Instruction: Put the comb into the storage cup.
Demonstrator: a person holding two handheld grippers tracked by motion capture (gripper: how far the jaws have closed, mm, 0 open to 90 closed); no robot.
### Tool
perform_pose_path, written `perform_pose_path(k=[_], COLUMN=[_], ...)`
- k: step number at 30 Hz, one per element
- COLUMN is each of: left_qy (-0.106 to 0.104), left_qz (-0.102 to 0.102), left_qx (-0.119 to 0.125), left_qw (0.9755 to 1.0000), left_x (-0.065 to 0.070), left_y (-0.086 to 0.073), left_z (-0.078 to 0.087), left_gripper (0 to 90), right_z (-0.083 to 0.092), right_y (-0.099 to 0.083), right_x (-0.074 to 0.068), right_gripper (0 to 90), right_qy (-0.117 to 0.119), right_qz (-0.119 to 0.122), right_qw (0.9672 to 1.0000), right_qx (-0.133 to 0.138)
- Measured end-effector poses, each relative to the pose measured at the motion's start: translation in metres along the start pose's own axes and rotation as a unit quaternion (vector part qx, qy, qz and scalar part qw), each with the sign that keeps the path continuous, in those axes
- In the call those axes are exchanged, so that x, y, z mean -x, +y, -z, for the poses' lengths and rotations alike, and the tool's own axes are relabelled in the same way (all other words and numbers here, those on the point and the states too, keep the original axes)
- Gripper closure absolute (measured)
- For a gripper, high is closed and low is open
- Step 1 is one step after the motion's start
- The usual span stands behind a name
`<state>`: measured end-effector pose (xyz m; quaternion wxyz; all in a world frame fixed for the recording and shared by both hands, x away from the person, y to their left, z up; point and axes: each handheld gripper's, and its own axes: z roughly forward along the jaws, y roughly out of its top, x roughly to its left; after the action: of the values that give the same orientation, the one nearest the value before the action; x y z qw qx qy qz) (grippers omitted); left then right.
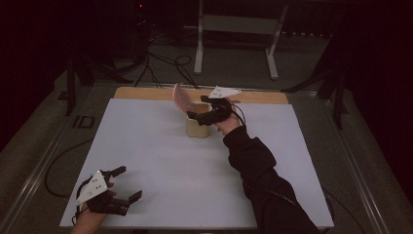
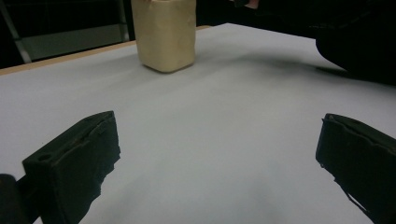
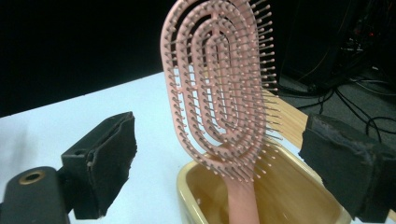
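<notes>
Right gripper view: my right gripper (image 3: 219, 154) jaws released around pink hairbrush (image 3: 219, 88), handle propped upright in cream holder (image 3: 280, 196); left gripper (image 1: 127, 184) jaws released, idle on worktop (image 1: 195, 185).

So there's a cream container (image 1: 197, 127) sitting on the white surface (image 1: 160, 161), toward its far edge. A pink hairbrush (image 1: 181, 99) stands in the container, head up and leaning off to the container's left. The right tool (image 1: 204, 115) is right at the container's rim, jaws apart, grey plate on top, black sleeve (image 1: 265, 183) trailing back toward the near edge. The left tool (image 1: 127, 183) is well away from the container, down at the near-left corner, jaws spread wide and empty.
</notes>
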<state>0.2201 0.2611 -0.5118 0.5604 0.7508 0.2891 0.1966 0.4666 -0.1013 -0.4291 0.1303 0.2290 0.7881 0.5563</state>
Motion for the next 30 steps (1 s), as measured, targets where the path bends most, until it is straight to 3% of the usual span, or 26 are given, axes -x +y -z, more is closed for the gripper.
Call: perform_pose_path(k=[30], left_qy=[0.002], left_qz=[-0.002], left_qx=[0.0], left_qw=[1.0], left_x=[0.0], left_y=[0.0], left_z=[0.001], left_gripper=[0.0], right_z=[0.039], right_y=[-0.006], right_x=[-0.006], right_gripper=[9.9], right_qy=[-0.004], right_qz=[-0.004], right_qw=[0.9998], right_qx=[-0.017])
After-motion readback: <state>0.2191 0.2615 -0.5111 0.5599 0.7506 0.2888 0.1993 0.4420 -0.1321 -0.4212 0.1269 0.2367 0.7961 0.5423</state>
